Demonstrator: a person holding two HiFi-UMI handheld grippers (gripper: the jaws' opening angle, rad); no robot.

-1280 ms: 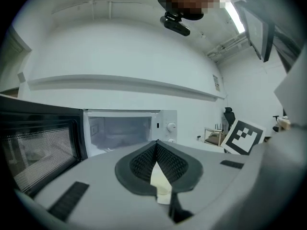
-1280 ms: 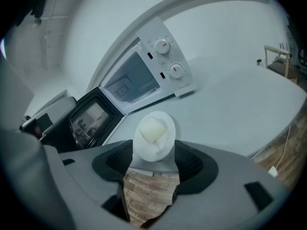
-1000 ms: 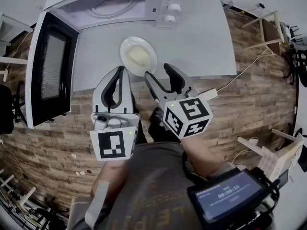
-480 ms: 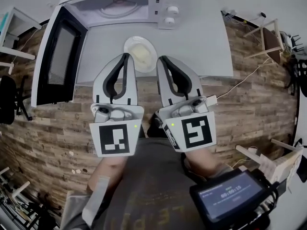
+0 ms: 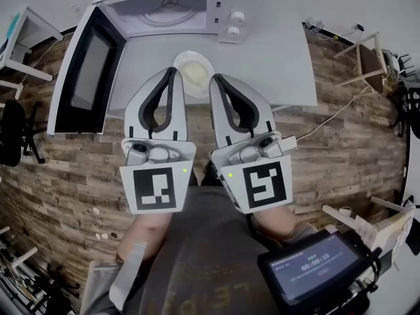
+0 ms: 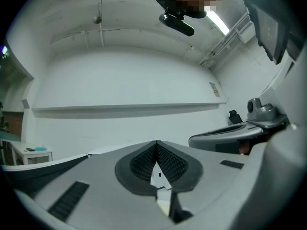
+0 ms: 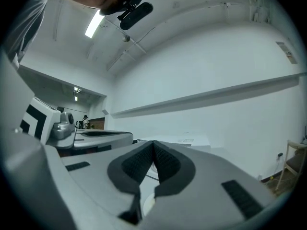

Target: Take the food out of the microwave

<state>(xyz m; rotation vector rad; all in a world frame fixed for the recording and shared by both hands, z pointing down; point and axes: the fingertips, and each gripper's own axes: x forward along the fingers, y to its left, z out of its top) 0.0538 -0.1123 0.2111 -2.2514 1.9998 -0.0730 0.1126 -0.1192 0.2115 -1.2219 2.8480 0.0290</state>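
Observation:
A white plate (image 5: 192, 73) with pale yellow food sits on the grey table (image 5: 275, 51), in front of the white microwave (image 5: 170, 8). The microwave's door (image 5: 88, 71) stands swung open to the left, and its cavity shows only the glass turntable. My left gripper (image 5: 172, 72) and right gripper (image 5: 215, 79) are held side by side above the table's near edge, pointing level. Both are shut with nothing between their pads, as the left gripper view (image 6: 156, 143) and the right gripper view (image 7: 153, 142) show. From the head view the jaw tips partly overlap the plate.
Wooden chairs (image 5: 367, 44) stand at the right on the plank floor, and a cable runs from the table toward them. A white side table (image 5: 26, 31) and a dark chair (image 5: 10, 133) are at the left. A timer screen (image 5: 318, 264) hangs by my right hip.
The right gripper's jaws went from open to shut and it rolled upright. Both grippers rose toward the camera and now stand parallel. The plate stays on the table.

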